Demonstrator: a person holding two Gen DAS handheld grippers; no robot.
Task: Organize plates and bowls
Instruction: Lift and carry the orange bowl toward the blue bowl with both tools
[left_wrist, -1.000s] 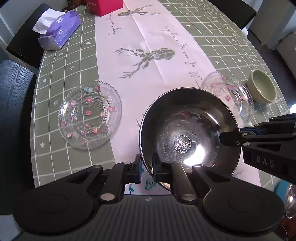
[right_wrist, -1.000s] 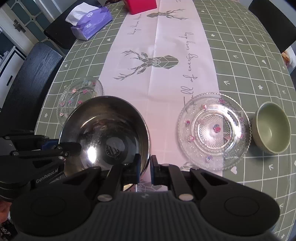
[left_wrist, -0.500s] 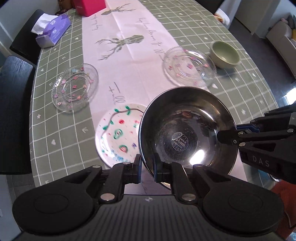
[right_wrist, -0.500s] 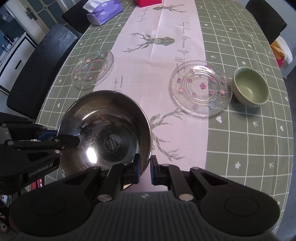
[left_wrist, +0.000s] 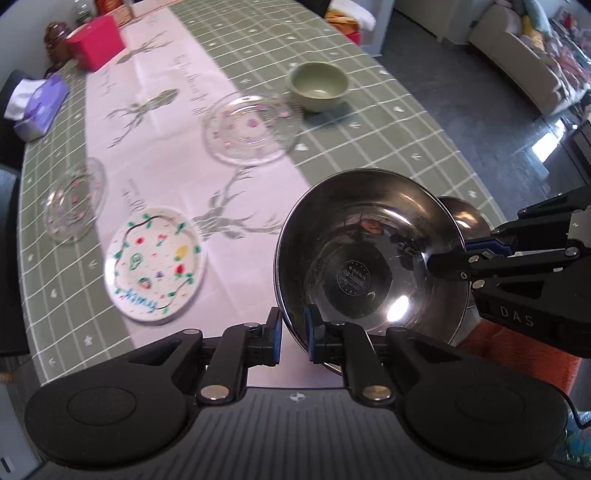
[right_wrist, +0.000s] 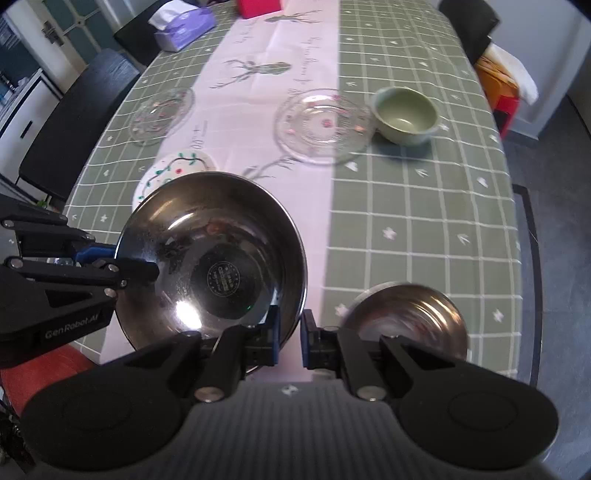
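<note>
Both grippers hold one large steel bowl (left_wrist: 369, 258) in the air above the table's near edge. My left gripper (left_wrist: 293, 334) is shut on its near-left rim. My right gripper (right_wrist: 289, 338) is shut on its right rim, and it shows in the right wrist view (right_wrist: 210, 266). A smaller steel bowl (right_wrist: 406, 321) stands on the table just right of the held one. A painted white plate (left_wrist: 155, 264), two clear glass plates (left_wrist: 253, 127) (left_wrist: 74, 199) and a green ceramic bowl (left_wrist: 318, 85) lie further out.
The table has a green checked cloth (right_wrist: 424, 206) with a pale runner (left_wrist: 166, 155). A purple tissue box (left_wrist: 37, 107) and a pink box (left_wrist: 96, 48) stand at the far end. Dark chairs (right_wrist: 77, 122) stand at the left. The floor (left_wrist: 480, 110) lies to the right.
Both grippers have carried the large steel bowl back toward the near edge and to the right. The painted plate and the smaller steel bowl have come into view.
</note>
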